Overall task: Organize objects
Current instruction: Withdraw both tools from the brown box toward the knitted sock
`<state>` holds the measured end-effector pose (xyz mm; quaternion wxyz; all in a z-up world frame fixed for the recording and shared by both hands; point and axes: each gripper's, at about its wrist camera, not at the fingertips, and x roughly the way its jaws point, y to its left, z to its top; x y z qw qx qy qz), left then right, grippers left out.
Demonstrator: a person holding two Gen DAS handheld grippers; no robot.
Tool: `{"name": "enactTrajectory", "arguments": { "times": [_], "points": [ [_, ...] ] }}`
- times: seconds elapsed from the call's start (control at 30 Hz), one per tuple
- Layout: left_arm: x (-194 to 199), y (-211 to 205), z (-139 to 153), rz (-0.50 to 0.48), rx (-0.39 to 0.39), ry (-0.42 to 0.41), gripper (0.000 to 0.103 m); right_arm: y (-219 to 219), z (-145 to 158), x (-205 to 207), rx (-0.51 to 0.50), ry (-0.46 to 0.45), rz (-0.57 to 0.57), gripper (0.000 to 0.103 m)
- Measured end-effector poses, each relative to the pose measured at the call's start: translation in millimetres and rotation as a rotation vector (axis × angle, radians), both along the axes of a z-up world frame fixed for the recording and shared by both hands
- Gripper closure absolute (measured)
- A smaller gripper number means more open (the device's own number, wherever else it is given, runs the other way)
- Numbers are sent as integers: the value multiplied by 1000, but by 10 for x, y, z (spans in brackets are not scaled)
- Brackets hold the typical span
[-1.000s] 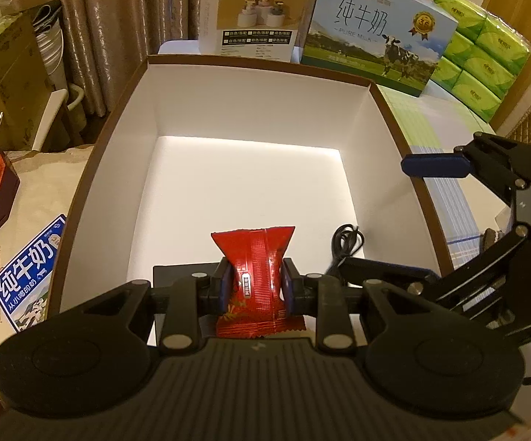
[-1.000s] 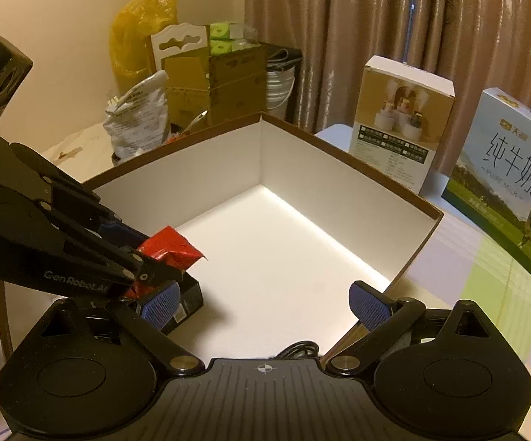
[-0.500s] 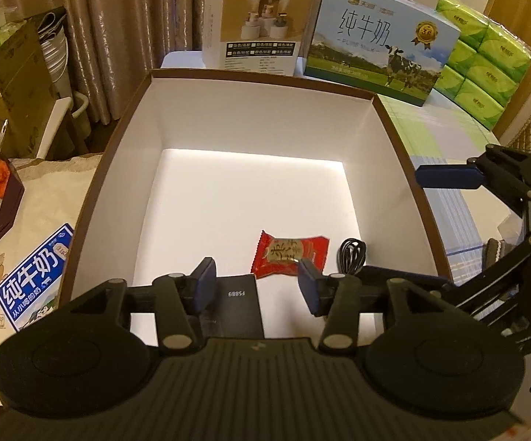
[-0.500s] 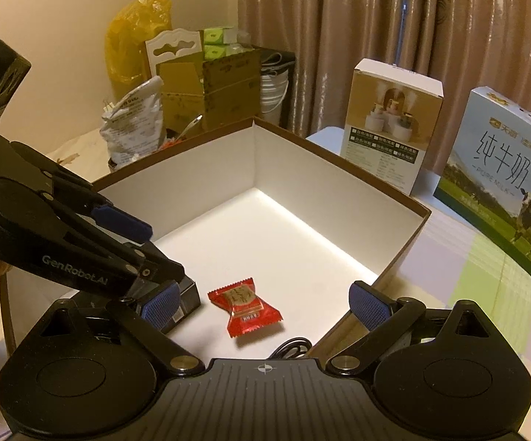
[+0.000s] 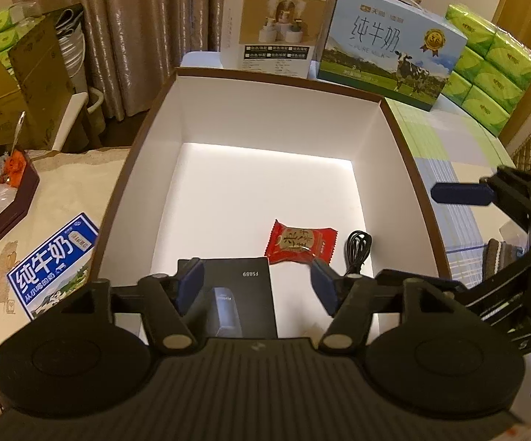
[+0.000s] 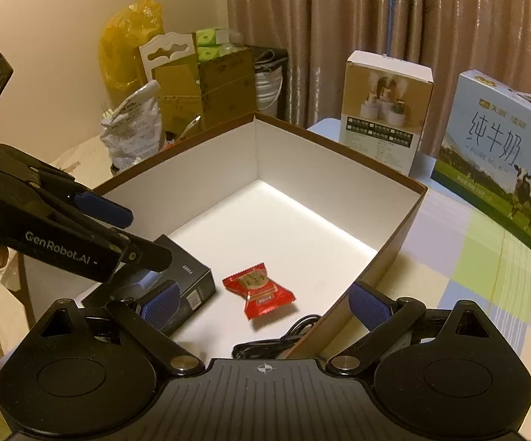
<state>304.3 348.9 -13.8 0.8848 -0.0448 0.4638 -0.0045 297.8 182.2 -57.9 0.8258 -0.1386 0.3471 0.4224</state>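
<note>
Red-wrapped candy (image 5: 301, 245) lies flat in the white-lined box (image 5: 408, 169), between a black carton (image 5: 235, 294) and a coiled cable (image 5: 357, 249). Both grippers, left (image 5: 256, 288) and right (image 6: 263, 303), have jaws released, grasping nothing.

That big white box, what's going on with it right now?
A person with two handheld grippers is filling the box with loose items. A red candy packet lies flat on its floor, between a black carton and a coiled black cable. The left gripper hangs open and empty above the carton. The right gripper is open too, straddling the box's near right wall, holding nothing.
</note>
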Motion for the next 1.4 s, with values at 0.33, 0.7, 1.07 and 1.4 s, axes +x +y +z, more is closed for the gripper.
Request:
{"name": "enactTrajectory", "arguments": {
  "times": [0.33,0.7,1.07,1.4],
  "points": [
    [-245,-24,180,23,4,-28,35,-110,134,-246,45,11,-21,7],
    [-498,-118,316,36,12,-50,31,-307,285,-529,100,24,-53,7],
    [-771,-270,408,37,16,-65,27,-581,403,-801,144,45,-90,7],
    [-998,-474,438,26,6,-66,26,-849,469,-1018,172,66,-116,7]
  ]
}}
